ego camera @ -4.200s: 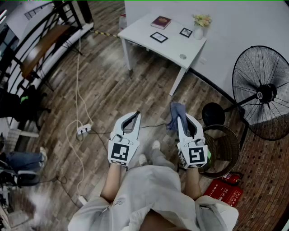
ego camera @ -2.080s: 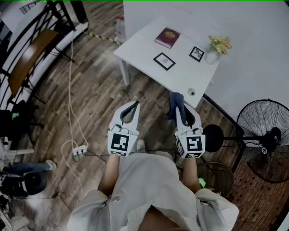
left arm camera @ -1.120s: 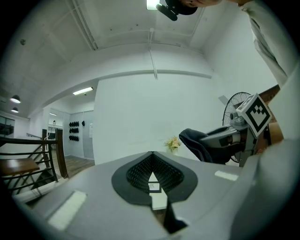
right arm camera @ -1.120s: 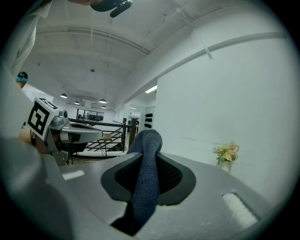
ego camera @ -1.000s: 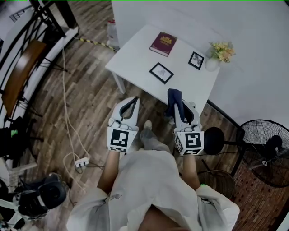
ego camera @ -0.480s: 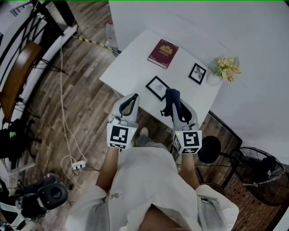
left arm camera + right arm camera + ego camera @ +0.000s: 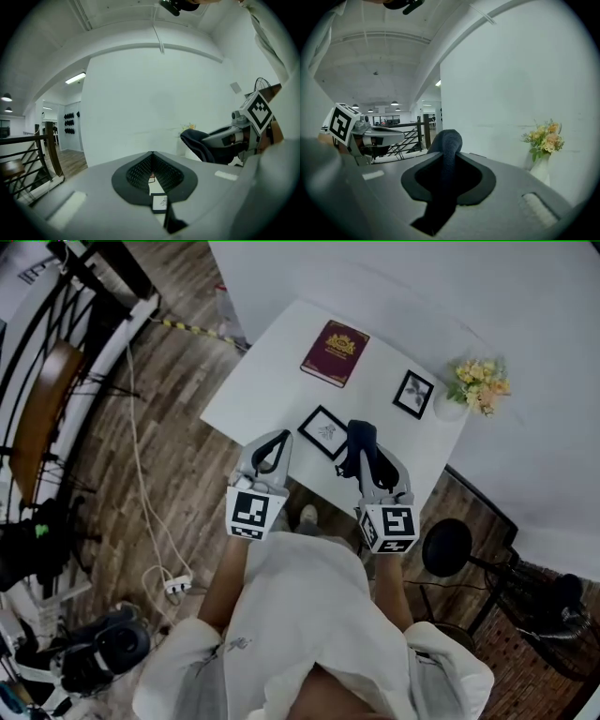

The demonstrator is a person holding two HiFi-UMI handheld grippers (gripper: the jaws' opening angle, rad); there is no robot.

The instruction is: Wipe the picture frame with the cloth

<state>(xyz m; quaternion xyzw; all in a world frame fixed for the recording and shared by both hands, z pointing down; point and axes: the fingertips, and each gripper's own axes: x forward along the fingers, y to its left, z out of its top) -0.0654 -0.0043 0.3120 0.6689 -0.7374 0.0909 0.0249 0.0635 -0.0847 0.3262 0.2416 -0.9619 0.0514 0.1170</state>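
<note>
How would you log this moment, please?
left hand-held gripper shut | right hand-held gripper shut on cloth | nearer picture frame flat on table

Left gripper [image 7: 279, 439] jaws together, empty; right gripper [image 7: 367, 457] tight on cloth [image 7: 360, 435], side by side.

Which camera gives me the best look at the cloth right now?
The right gripper view: the cloth sits dead centre, pinched between the jaws. The head view shows it from above as a dark bundle poking past them; the left gripper view catches it side-on, off to the right.
</note>
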